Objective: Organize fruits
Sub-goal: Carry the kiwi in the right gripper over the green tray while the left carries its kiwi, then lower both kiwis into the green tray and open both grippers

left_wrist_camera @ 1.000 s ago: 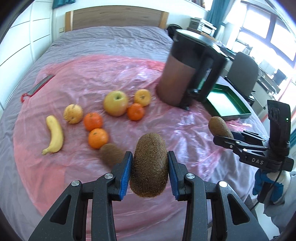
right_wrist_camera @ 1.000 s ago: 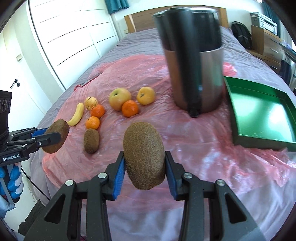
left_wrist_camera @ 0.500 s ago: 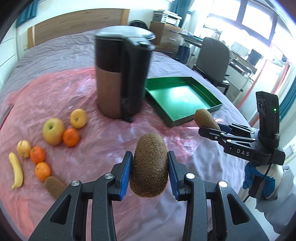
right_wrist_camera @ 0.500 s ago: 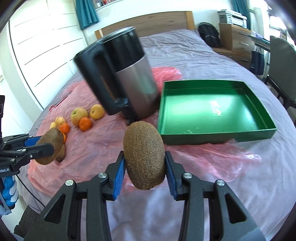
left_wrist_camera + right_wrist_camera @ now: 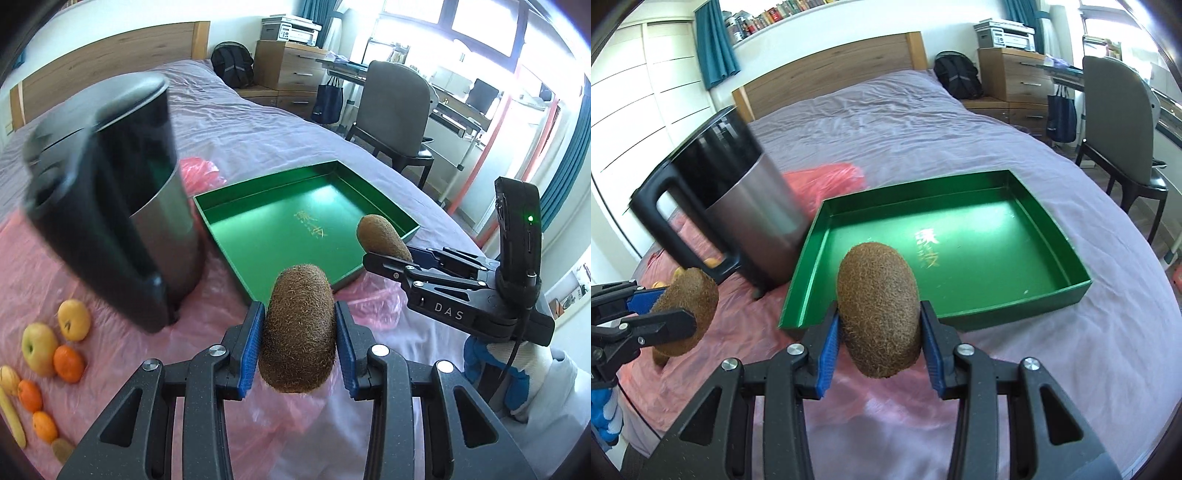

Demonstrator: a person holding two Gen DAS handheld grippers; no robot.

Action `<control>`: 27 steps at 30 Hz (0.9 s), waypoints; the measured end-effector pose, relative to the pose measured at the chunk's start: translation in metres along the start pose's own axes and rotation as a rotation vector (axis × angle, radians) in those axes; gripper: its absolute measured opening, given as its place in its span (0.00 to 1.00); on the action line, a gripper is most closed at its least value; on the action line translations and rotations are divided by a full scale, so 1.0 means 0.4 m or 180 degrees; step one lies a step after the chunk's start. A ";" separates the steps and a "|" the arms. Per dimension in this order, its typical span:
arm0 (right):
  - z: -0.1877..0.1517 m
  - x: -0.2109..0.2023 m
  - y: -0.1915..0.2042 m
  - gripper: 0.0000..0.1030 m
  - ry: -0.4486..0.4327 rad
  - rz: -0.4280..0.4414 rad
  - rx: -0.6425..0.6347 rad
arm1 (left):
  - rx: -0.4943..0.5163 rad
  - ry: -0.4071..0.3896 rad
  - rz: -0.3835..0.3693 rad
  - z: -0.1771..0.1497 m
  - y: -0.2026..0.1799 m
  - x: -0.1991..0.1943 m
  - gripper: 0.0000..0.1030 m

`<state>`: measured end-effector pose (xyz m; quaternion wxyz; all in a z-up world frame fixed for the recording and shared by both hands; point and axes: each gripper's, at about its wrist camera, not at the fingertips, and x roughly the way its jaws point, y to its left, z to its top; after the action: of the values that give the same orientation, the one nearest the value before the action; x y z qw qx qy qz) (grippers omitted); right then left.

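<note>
Kiwis held: we count two, one in each claw; both are brown, fuzzy and oval, standing up on end between blue pads.
Left claw [image 5: 299, 341]: we see it clenched on the left kiwi [image 5: 297, 328], held in the air over the pink plastic sheet [image 5: 229, 317], just short of the tray's near corner.
Right claw [image 5: 879, 341]: clenched on the right kiwi [image 5: 878, 308], in the air before the tray's near rim.
Third kiwi: we find one more [image 5: 62, 448] lying on the sheet at the bed's near left edge, only partly in view.
Other fruit, left view: we count three oranges [image 5: 68, 363], two apples [image 5: 38, 350], one small pale fruit [image 5: 8, 378] and one banana [image 5: 13, 419], grouped on the sheet's left side.
Green tray [image 5: 1049, 218]: one, shallow, bare inside apart from gold lettering, resting on the bed [image 5: 905, 122] toward its right edge.
Kettle [image 5: 746, 206]: one, steel with black handle, on the sheet just beside the tray's left wall.
Person: a blue-and-white gloved hand [image 5: 517, 373] grips the right claw's handle.
</note>
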<state>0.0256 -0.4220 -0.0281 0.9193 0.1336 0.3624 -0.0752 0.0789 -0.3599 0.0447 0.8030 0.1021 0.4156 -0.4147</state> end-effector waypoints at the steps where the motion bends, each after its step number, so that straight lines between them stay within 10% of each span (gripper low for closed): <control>1: 0.010 0.013 -0.013 0.69 -0.0007 -0.0023 0.0012 | 0.0012 0.0003 0.0008 0.010 -0.003 0.013 0.32; 27: 0.095 0.275 -0.211 0.69 0.0082 -0.0527 0.0097 | -0.0083 0.0435 0.0282 0.054 0.024 0.322 0.32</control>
<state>0.1102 -0.5185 -0.0929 0.9031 0.1181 0.3828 -0.1547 0.1387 -0.4397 -0.0403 0.7916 0.1379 0.4698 -0.3654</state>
